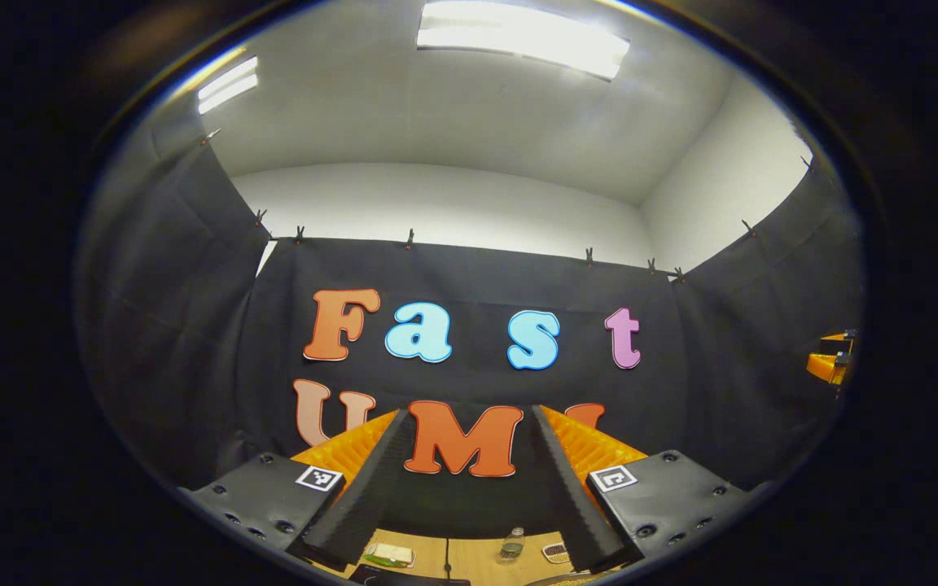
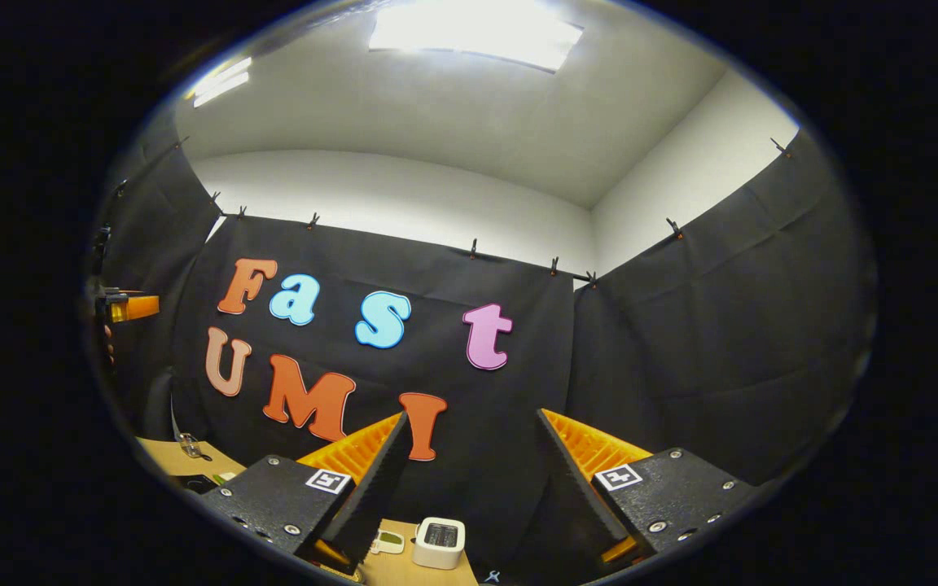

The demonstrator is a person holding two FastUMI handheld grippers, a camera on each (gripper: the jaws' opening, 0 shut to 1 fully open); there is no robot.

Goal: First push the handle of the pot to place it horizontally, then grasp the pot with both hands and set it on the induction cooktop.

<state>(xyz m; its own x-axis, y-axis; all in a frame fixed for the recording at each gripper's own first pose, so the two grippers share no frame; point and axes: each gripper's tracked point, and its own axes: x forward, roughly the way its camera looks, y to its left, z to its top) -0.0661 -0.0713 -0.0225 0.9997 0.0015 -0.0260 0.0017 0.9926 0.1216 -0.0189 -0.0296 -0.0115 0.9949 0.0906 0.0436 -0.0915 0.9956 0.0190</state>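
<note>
My left gripper (image 1: 469, 415) is held high and tilted up at the booth's black wall; it stands open with nothing between its fingers. My right gripper (image 2: 471, 417) is open too and also faces the wall, with an empty gap. At the far left of the right gripper view, the left gripper (image 2: 123, 308) hangs in the air in a person's hand. At the far right edge of the left gripper view, a part of the right gripper (image 1: 831, 362) is in sight. A strip of the wooden table (image 1: 461, 557) lies far below the fingers.
On the table's far side stand a small clear jar (image 1: 512, 544), a flat green-and-white item (image 1: 387, 555) and a small white box-shaped device (image 2: 439, 543). The table (image 2: 168, 457) runs up to the black cloth wall on three sides.
</note>
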